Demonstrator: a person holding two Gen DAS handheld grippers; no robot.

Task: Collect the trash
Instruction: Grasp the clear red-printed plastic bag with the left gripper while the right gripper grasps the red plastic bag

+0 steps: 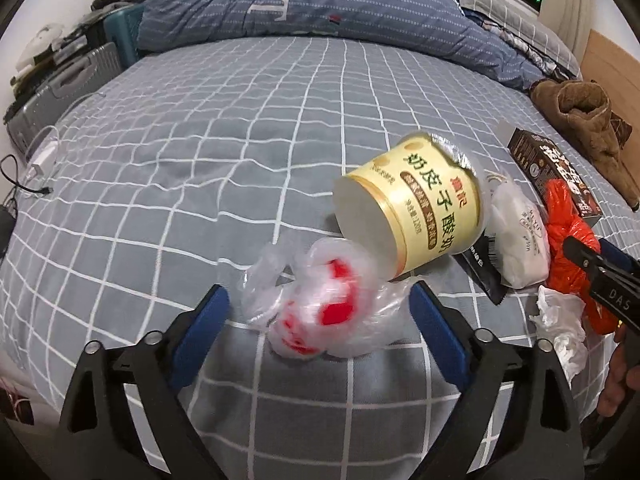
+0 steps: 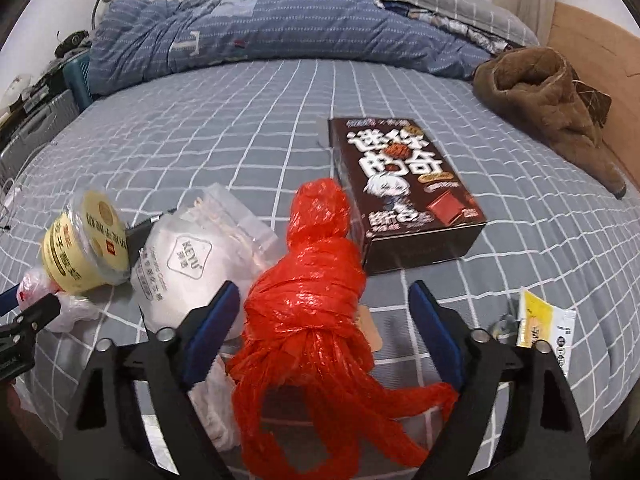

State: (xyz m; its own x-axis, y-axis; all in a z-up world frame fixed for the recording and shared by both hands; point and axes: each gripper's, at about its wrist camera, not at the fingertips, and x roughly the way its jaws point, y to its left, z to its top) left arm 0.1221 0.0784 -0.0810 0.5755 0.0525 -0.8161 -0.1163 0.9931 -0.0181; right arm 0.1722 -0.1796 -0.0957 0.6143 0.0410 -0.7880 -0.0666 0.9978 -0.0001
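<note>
Both pairs of jaws are seen spread wide and angled steeply down toward the bed [image 1: 200, 140]. Between the blue pads of the left gripper [image 1: 319, 304] a crumpled clear plastic bag with red print [image 1: 320, 312] lies on the grid-patterned sheet; whether the pads touch it cannot be told, though nothing is seen pinched. Just beyond that bag, a yellow yogurt cup [image 1: 416, 204] lies tipped on its side, its base turned toward the left jaws.

Between the pads of the right gripper [image 2: 324, 306] a knotted red plastic bag [image 2: 312, 292] is framed, a gap showing at the right pad; no pressing is seen. A crumpled white tissue [image 2: 212, 400] lies under the left pad of these jaws, and a white wipes packet [image 2: 180, 276] sits just left of the red bag. Beyond the red bag, touching it, a dark brown snack box [image 2: 404, 188] lies flat. To the right of the right jaws a small yellow sachet [image 2: 540, 320] is seen. Far beyond, a blue quilt [image 2: 280, 28] and a brown garment [image 2: 540, 96] are heaped.
</note>
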